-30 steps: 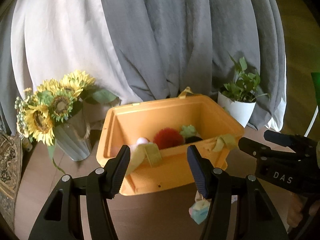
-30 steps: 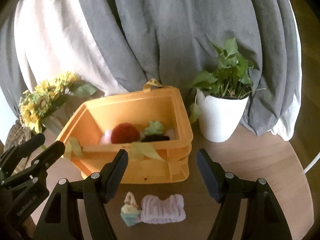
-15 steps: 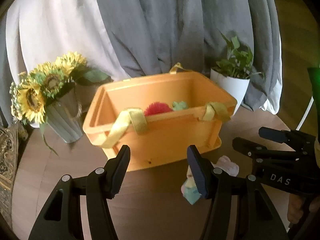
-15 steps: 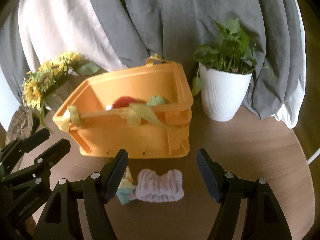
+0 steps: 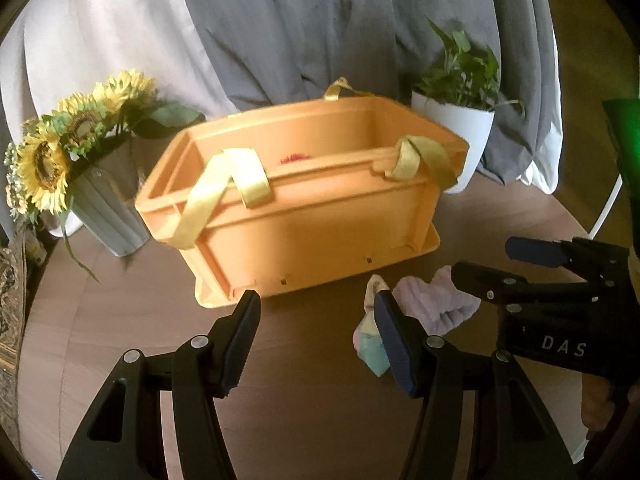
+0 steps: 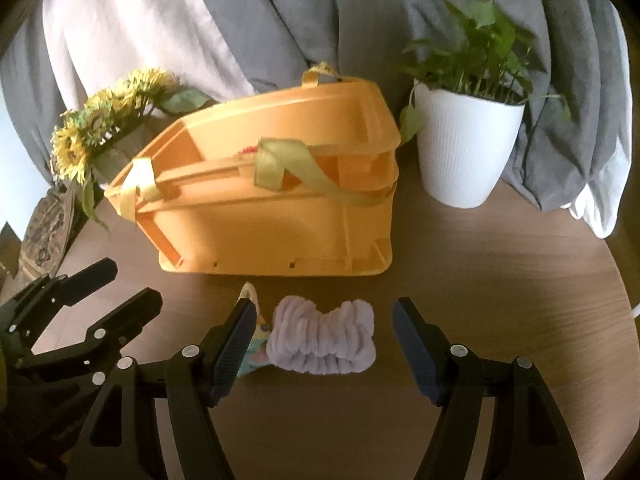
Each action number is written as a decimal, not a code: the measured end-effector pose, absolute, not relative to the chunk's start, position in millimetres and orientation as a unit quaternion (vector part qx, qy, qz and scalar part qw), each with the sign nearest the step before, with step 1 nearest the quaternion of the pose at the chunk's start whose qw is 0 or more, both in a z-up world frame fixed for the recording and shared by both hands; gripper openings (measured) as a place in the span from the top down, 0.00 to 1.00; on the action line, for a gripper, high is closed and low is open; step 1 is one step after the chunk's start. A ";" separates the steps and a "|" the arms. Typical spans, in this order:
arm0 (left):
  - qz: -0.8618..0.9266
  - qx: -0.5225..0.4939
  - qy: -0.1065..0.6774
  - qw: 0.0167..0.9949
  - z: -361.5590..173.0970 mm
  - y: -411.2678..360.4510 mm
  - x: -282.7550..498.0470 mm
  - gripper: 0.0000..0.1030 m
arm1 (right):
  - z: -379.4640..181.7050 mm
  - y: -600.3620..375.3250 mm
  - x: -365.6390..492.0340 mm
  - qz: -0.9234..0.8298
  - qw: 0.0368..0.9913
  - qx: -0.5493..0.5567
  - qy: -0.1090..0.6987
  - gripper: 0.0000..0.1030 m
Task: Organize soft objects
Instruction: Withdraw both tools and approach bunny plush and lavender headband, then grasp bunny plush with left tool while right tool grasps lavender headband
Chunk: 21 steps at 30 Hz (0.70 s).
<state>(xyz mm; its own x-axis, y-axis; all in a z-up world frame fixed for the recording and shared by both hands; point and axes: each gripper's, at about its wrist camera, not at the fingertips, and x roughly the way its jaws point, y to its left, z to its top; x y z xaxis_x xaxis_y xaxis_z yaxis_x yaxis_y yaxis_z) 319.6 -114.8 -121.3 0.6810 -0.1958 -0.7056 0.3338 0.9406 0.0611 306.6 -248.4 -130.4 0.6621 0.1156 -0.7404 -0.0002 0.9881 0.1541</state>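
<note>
Here the round wooden tabletop (image 6: 500,280) carries everything, backed by grey and white drapes (image 6: 280,20) that shut off the far edge. The biggest thing on it is the orange crate (image 6: 280,216), standing upright in the middle with its open top toward me and yellow ribbon handles (image 5: 224,184) flopped over the near rim; a scrap of red fluff (image 5: 294,157) shows just above that rim, so I judge some soft things are already inside and the crate is the collecting place. To its one side stands a vase of sunflowers (image 5: 60,152), to the other a white potted plant (image 6: 464,148), both set back, leaving the front strip free for work.

On that strip, just in front of the crate, lies a lilac plush band (image 6: 320,340), and touching its left end a small pastel soft toy (image 6: 256,344), partly hidden behind my finger. Both wait outside the crate.

My right tongs (image 6: 322,350) stand wide apart, straddling the band without gripping it, placed, I judge, to take it. My left tongs (image 5: 316,340) are likewise spread and empty, beside the toy over bare wood.
</note>
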 end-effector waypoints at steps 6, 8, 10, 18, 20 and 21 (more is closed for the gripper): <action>-0.159 0.090 0.396 0.900 -135.1 -119.2 322.7 0.44 | -143.5 -249.3 314.6 0.040 0.899 0.075 0.430 0.30; -0.164 0.086 0.403 0.896 -138.6 -120.5 324.7 0.44 | -149.2 -250.8 318.2 0.042 0.894 0.080 0.439 0.30; -0.166 0.090 0.411 0.892 -143.9 -123.0 326.8 0.44 | -154.9 -251.6 321.1 0.046 0.889 0.082 0.448 0.28; -0.196 0.072 0.439 0.874 -158.8 -128.4 338.7 0.44 | -172.4 -255.6 332.2 0.052 0.873 0.105 0.474 0.27; -0.206 0.063 0.446 0.868 -163.3 -130.4 342.0 0.44 | -177.2 -256.5 335.0 0.055 0.868 0.111 0.481 0.27; -0.208 0.063 0.447 0.868 -165.1 -131.6 343.2 0.44 | -178.5 -256.8 336.0 0.057 0.867 0.114 0.482 0.27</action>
<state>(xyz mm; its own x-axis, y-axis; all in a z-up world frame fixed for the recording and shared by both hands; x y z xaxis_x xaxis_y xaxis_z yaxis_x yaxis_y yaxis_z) 343.2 -131.6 -165.1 0.5140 -0.3049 -0.8018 0.4173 0.9055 -0.0768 336.0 -256.8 -178.5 0.5291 0.2091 -0.8224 0.0112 0.9674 0.2531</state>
